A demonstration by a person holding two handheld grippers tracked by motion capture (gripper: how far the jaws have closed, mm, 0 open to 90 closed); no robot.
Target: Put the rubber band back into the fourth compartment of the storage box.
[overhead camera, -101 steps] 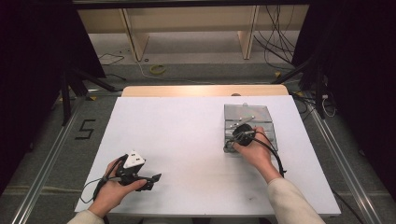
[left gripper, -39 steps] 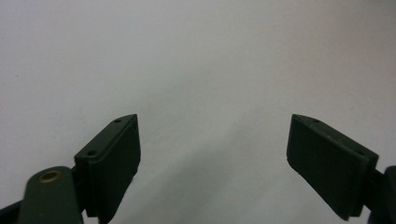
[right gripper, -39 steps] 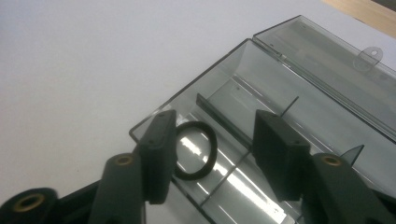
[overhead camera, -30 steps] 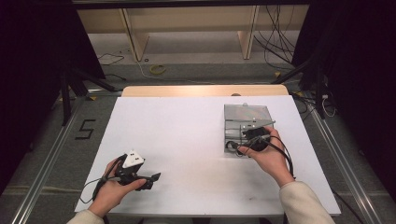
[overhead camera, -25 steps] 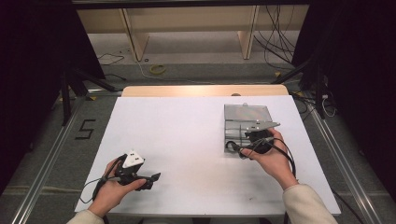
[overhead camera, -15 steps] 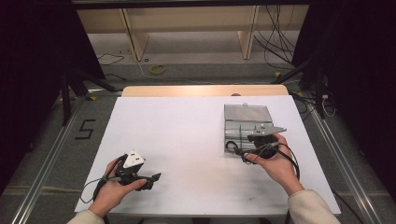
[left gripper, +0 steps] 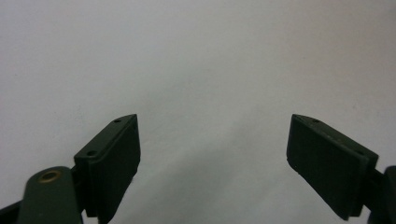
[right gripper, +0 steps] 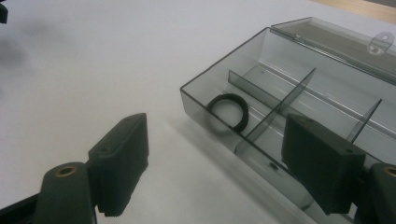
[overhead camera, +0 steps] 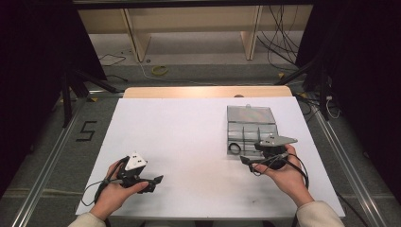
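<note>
High view, right gripper [overhead camera: 246, 161]: I hold it at the near edge of the clear box [overhead camera: 251, 128]; its jaws have just been opening and stand spread, with nothing between them.
High view, left gripper [overhead camera: 152, 182]: it rests in my left hand [overhead camera: 113, 191] on the white table [overhead camera: 189, 137], well apart from the box.
High view, room: grey floor, wooden shelving and loose cables lie beyond the table, with dark curtains at both sides.
Left gripper view, jaws: spread wide over bare white surface, holding nothing.
Right gripper view, black ring [right gripper: 228, 111]: it lies in the corner compartment of the box [right gripper: 299, 93], leaning against a divider, apart from my pads.
Right gripper view, lid [right gripper: 336, 42]: folded back, open.
Progress: I judge the ring placed and released; closing the lid appears to be left.
</note>
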